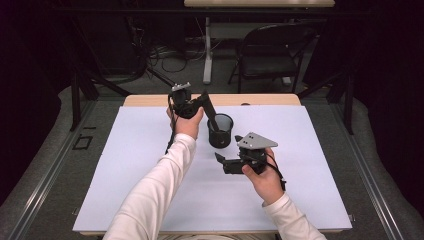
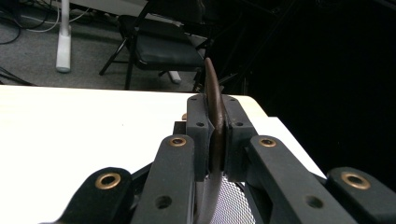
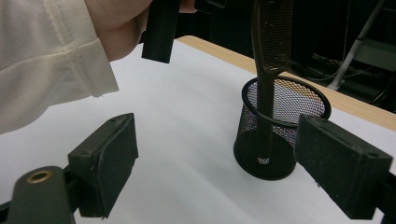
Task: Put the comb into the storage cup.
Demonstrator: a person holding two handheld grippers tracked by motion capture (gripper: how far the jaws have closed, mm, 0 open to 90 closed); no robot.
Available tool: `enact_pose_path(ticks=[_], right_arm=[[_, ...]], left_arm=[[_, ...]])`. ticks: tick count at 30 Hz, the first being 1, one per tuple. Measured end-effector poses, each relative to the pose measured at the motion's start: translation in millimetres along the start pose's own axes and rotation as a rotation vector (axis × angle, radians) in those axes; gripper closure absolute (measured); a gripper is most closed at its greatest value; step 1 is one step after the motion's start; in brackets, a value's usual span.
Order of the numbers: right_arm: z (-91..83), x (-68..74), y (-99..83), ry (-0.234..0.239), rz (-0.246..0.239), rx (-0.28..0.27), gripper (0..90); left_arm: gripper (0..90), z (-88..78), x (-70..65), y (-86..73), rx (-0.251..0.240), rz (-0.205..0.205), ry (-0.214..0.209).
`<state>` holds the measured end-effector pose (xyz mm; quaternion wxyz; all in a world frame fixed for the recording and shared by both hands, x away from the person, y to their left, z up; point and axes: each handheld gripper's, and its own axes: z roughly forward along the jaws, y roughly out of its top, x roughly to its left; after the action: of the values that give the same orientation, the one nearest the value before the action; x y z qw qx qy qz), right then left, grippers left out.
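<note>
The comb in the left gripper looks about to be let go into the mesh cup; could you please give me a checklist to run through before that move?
1. Left gripper shut on the comb: ok.
2. Comb's lower end inside the mesh cup: ok, its handle passes below the rim.
3. Comb's tip resting on the cup's bottom: cannot tell.
4. Cup standing upright on the white mat: ok.
5. Right gripper open and apart from the cup: ok.
6. Cup steadied against tipping: not ok, nothing holds it.
</note>
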<state>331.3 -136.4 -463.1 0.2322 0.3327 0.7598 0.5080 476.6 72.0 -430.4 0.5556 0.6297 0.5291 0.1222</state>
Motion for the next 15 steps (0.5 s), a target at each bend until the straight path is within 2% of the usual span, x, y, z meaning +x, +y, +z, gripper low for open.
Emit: enact_pose_path(ticks=[15], right_arm=[[-0.5, -0.7, 0.1, -0.001, 0.003, -0.001, 14.1]], left_arm=[[83.8, 2.5, 1.2, -2.0, -0.009, -0.025, -0.008]])
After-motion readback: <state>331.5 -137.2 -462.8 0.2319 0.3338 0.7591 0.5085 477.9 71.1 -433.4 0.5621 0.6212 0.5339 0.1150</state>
